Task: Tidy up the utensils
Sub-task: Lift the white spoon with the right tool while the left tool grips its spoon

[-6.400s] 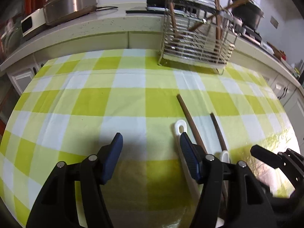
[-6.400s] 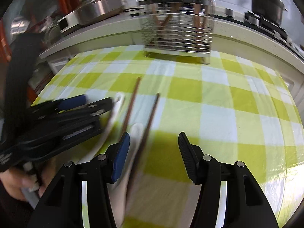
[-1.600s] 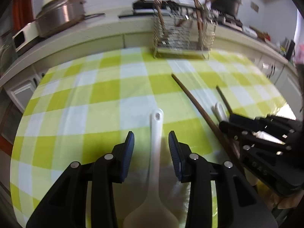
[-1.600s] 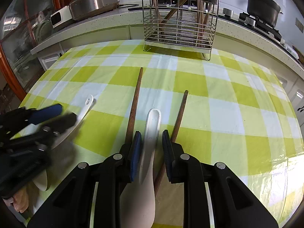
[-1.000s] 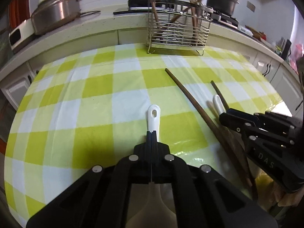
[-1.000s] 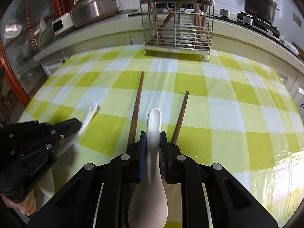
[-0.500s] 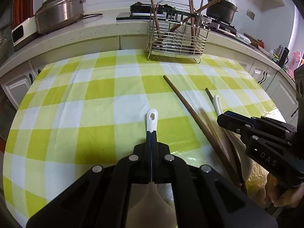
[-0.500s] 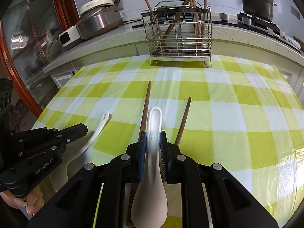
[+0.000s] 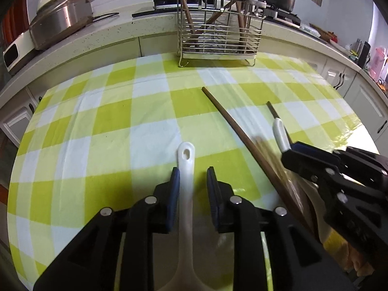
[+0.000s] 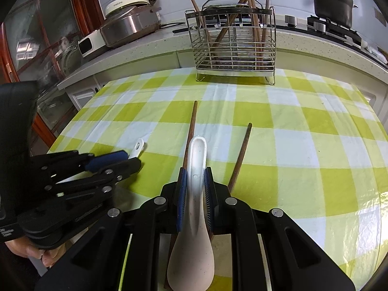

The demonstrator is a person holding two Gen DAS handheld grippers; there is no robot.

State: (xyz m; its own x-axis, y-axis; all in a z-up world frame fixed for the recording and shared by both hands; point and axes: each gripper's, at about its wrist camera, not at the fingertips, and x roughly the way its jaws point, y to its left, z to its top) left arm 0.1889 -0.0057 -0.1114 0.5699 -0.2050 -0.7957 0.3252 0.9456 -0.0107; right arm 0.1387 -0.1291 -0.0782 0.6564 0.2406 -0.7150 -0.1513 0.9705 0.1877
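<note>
So the white rice paddle (image 9: 185, 169) is sitting between the pads of the left gripper (image 9: 191, 181), but it isn't being squeezed any more: those jaws have just been opening, and a clear gap can be seen on the right side of the handle, with the left pad right beside it or maybe grazing it. The paddle's broad end is tucked under the gripper body near the bottom of the left wrist view.

Over on the other side, the white spoon (image 10: 196, 169) is clamped firmly by the right gripper (image 10: 195, 179), its handle pointed toward the wire utensil rack (image 10: 234, 46) at the far edge of the checked tablecloth (image 10: 303, 145). Two wooden utensils, a longer one (image 10: 191, 126) and a shorter one (image 10: 242, 150), are lying on the cloth either side of it.

What could go wrong: the paddle looks to be let go (or is it only being regripped?), so it could be left well short of the rack. The spoon's bowl end could also be dragged across the longer wooden handle just beneath it and knock it askew.

Compared with half a second back, the left pads were pinched tight on the paddle handle; now they're parted. The spoon grip is unchanged.
</note>
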